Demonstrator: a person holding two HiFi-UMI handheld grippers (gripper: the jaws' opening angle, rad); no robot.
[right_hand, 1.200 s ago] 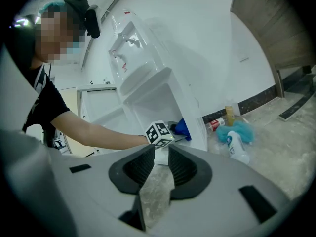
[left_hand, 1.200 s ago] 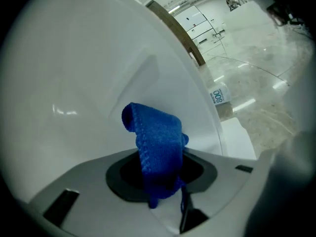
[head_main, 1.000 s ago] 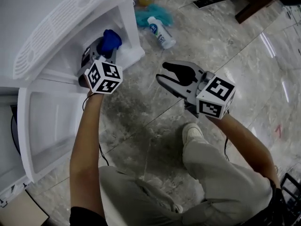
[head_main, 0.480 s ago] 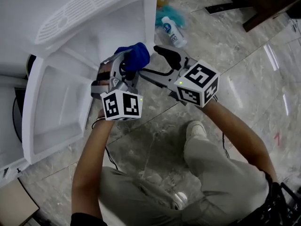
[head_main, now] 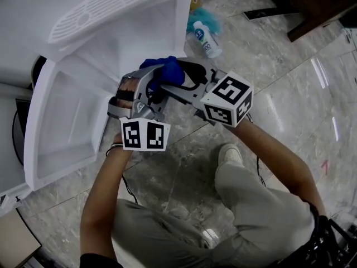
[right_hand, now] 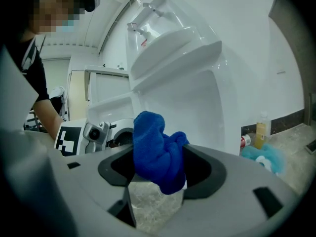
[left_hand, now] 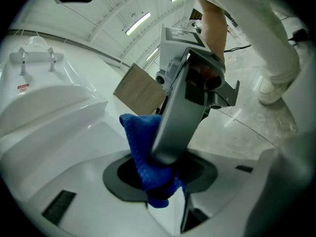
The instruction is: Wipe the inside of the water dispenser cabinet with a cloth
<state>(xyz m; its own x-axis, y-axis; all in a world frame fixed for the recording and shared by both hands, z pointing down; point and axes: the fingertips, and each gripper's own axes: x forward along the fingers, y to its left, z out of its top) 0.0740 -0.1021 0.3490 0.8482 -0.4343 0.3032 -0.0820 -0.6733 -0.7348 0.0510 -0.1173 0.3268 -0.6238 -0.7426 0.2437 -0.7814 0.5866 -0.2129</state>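
Where it hangs above the floor (head_main: pixel 290 77), just outside the open cabinet (head_main: pixel 131 35), the blue cloth (head_main: pixel 169 70) is bunched up. Left gripper (left_hand: pixel 160 181) clamped on it. Right gripper (right_hand: pixel 157 177): jaws have just been closing, cloth between them, brushing both, not visibly squeezed. Bottle (head_main: pixel 205 38) lies beyond, on the floor.

Blue cloth (head_main: pixel 167 69), white cabinet (head_main: pixel 71 119), grey veined floor (head_main: pixel 279 82), white bottle (head_main: pixel 206 41) with blue label

Your left gripper (head_main: pixel 152 81) holds the blue cloth (head_main: pixel 167 68) in front of the open white cabinet (head_main: pixel 134 38). Your right gripper (head_main: pixel 188 76) has jaws that have just been closing, with the cloth between them.
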